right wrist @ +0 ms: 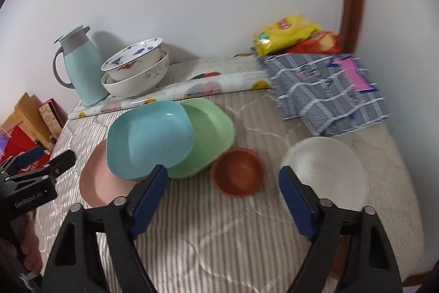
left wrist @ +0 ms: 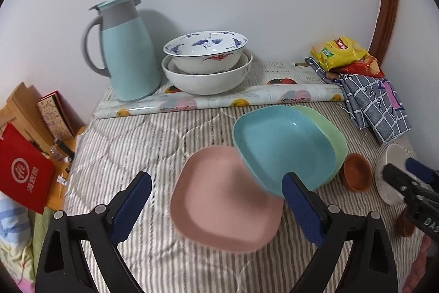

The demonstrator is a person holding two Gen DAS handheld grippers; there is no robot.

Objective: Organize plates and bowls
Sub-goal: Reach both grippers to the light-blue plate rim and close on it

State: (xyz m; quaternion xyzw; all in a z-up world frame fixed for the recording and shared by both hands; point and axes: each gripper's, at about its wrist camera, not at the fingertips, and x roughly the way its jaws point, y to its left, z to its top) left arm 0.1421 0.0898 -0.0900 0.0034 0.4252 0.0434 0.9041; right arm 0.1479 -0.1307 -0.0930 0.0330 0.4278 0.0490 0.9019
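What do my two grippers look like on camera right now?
Both the left gripper and right gripper are black plastic frames with triangular cutouts, silver pivot screws and blue textured pads on the fingers. White lettering marks their bodies. No cables show.

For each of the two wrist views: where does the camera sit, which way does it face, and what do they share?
Left wrist: behind the open left gripper, facing the pink plate; the right gripper shows at right.
Right wrist: behind the open right gripper, facing the brown bowl; the left gripper shows at left.
Shared: the blue plate and thermos jug.
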